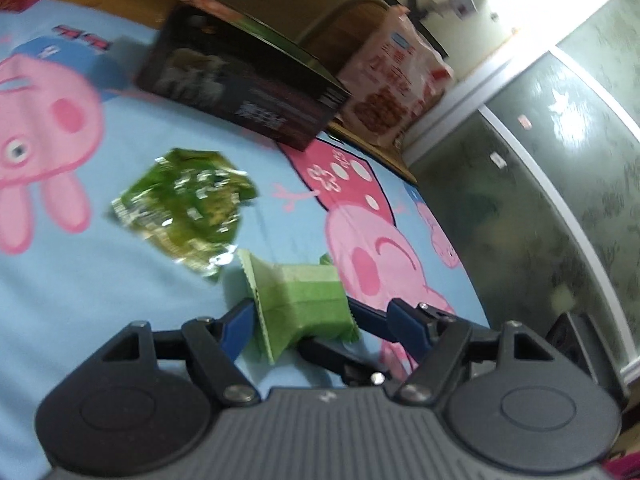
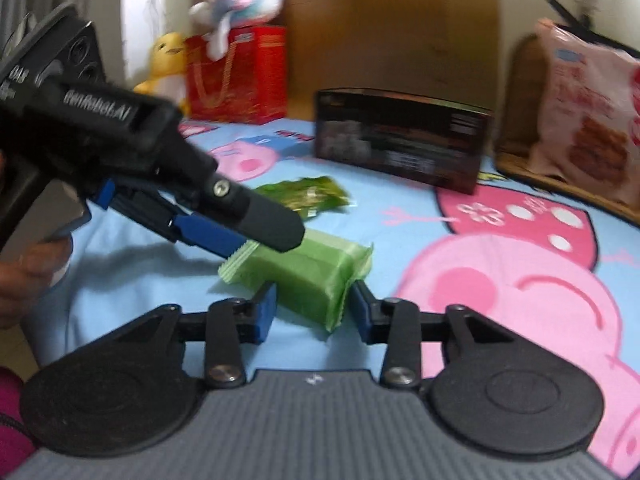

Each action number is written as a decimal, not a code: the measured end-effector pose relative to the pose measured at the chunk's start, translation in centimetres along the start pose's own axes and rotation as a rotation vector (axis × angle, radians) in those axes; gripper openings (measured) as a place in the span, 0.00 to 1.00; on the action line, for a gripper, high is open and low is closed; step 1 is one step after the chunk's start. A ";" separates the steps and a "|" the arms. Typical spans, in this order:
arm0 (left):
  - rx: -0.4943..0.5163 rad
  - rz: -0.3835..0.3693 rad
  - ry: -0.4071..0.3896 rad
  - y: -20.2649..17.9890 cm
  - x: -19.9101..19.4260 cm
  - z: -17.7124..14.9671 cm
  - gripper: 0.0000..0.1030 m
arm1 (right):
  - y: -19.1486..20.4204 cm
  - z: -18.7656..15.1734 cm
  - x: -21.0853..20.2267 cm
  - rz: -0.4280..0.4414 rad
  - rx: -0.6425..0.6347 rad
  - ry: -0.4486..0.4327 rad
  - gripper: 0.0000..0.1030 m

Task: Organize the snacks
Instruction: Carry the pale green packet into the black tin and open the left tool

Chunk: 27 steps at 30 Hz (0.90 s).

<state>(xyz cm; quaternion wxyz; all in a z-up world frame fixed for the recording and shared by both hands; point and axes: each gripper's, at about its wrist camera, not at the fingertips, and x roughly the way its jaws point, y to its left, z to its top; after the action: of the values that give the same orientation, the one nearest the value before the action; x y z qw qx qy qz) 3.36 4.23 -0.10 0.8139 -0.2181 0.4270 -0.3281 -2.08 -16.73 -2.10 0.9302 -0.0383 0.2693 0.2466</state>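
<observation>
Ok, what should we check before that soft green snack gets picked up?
1. Green wrapped snack sits between the right gripper fingers: ok.
2. Right pads squeezing it firmly: cannot tell.
3. Left gripper clear of the snack: not ok, its fingers straddle the other end.
4. Crinkly green packet out of the way: ok, it lies apart.
5. Dark box standing ready behind: ok.
6. Room inside the box: cannot tell.
</observation>
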 end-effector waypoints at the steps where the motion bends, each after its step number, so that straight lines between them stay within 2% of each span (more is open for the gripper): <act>1: 0.007 -0.002 0.005 -0.2 0.3 0.3 0.70 | -0.3 0.0 0.0 -0.016 0.008 -0.007 0.39; 4: 0.028 -0.012 -0.001 -0.8 1.0 1.4 0.70 | -0.8 0.4 0.0 -0.050 0.024 -0.034 0.37; 10: 0.098 -0.045 -0.065 -2.4 0.7 4.8 0.70 | -2.5 2.8 0.6 -0.078 0.069 -0.109 0.34; 16: 0.144 -0.011 -0.127 -3.0 1.5 9.4 0.70 | -4.2 7.1 2.7 -0.110 0.044 -0.207 0.33; 21: 0.145 0.012 -0.168 -2.6 2.7 14.0 0.70 | -6.0 10.4 4.9 -0.123 0.027 -0.265 0.34; 27: 0.138 0.087 -0.204 -1.0 5.8 18.5 0.70 | -7.9 12.7 9.9 -0.177 0.022 -0.236 0.38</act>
<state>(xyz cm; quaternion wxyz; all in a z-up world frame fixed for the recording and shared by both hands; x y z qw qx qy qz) 20.99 0.76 7.29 0.8797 -0.1751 0.3274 -0.2971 15.14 -16.74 3.08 0.9738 -0.0226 0.1563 0.1636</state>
